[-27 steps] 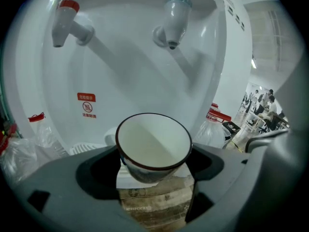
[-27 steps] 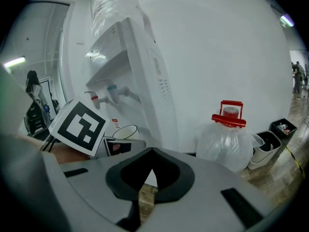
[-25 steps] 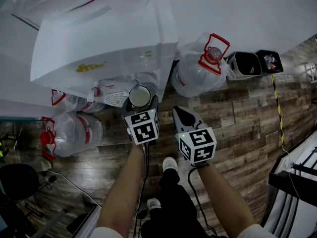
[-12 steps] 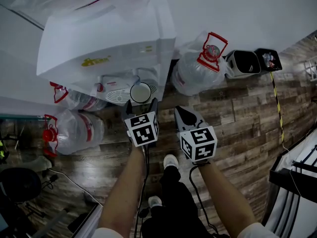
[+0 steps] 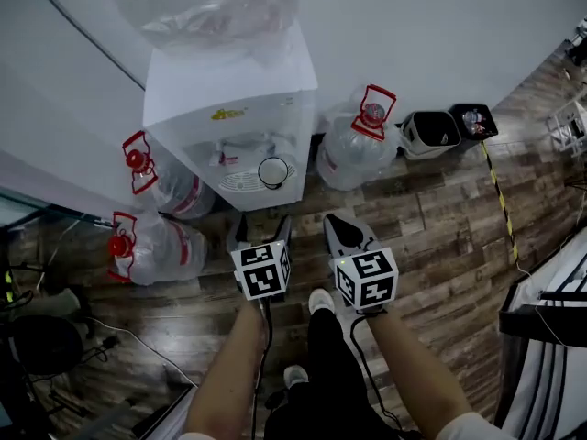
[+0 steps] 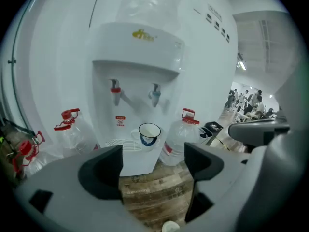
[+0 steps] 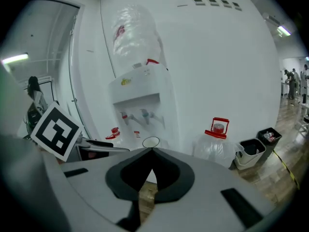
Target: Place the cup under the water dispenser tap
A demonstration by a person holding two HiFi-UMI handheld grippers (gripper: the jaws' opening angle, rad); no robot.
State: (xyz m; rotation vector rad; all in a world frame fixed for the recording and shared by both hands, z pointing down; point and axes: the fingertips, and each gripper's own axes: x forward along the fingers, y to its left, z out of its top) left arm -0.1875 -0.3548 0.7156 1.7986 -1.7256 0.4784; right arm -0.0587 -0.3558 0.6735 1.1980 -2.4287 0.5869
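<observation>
Wood floor [image 5: 440,209], water dispenser [image 5: 229,108] upper centre: cup [image 5: 272,171] on its drip tray [image 5: 240,181]; left gripper [image 6: 153,161] open and empty, right gripper [image 7: 151,151] pinched closed.

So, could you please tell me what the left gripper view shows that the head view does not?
Only the left gripper view: distant people, and a front-on look at the red tap and blue tap. Only the head view: the person's forearms and the black-and-white square-marker cubes. Both: the white water dispenser, the white dark-rimmed cup on its drip tray, and a clear plastic bottle with a red handle beside it.
</observation>
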